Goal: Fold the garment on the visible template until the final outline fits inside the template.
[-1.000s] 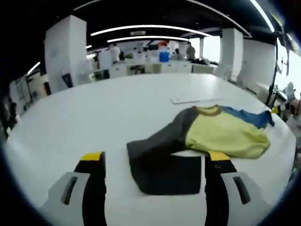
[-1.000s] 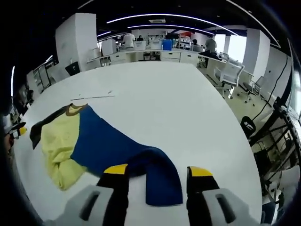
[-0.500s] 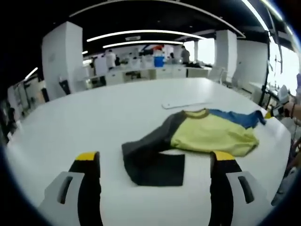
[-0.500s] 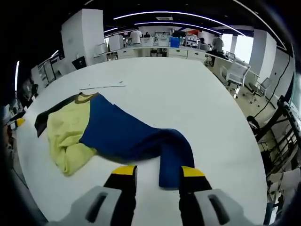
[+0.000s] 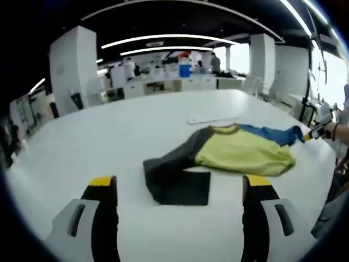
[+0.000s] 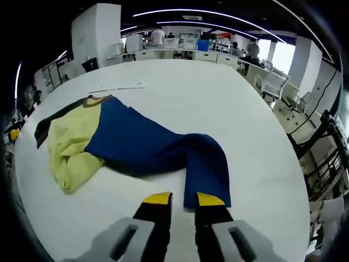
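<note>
White counter is seen in an open office. Garment lies spread on it, judged soft and light. Left tongs are wide open, short of the dark sleeve. Right tongs appear nearly closed at the blue sleeve cuff; grip cannot be told. Cuffs are judged best holds.

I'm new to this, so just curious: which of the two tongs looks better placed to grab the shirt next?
Probably the right. The right tongs sit nearly closed at the cuff of the blue sleeve. The left tongs are wide open, set back from the dark sleeve on the table.
</note>
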Motion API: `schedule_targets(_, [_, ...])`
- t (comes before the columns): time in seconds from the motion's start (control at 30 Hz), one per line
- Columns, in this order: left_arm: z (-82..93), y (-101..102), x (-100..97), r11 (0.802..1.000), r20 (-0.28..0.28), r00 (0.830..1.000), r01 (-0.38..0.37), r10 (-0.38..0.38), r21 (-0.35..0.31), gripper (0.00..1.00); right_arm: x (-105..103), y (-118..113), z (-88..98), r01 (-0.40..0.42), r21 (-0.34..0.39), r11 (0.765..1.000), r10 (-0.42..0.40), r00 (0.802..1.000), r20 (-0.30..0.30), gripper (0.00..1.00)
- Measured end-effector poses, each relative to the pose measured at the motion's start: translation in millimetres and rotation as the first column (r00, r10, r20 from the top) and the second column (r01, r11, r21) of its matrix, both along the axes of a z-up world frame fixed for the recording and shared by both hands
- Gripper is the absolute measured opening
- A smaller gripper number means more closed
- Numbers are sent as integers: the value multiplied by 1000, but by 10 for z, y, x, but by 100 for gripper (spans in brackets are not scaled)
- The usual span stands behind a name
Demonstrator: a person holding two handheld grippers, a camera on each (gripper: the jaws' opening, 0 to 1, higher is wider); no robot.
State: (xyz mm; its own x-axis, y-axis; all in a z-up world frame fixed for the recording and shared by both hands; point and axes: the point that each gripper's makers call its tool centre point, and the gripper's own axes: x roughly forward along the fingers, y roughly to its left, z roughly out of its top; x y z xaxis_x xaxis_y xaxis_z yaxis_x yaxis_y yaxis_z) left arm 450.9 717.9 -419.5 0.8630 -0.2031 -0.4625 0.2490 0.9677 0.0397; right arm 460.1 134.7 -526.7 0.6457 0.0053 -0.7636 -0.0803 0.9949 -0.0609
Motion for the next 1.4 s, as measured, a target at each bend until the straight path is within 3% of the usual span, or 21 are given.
schedule_targets(0.23, [28,-25,-30,1000,-3,1000,-5,6,5,90,20,-75,-80,12,-12,1000,-12,1000,-4,4])
schedule_targets(0.53, [52,-153,-20,1000,6,1000,14,-14,-1,90,-80,-178,3,10,-34,999,-10,1000,-3,0])
schedule_targets(0.83, [96,-175,48,999,25,999,35,-35,-4,89,-265,-410,141,-83,-112,990,79,996,-40,0])
schedule_targets(1.23, [130,-280,36,998,34,997,70,-70,-4,88,-282,-539,233,-28,-55,998,27,1000,-12,0])
schedule_targets(1.4, [138,-268,3,998,34,997,69,-69,-4,88,-293,-613,279,-13,-68,998,12,1000,-5,0])
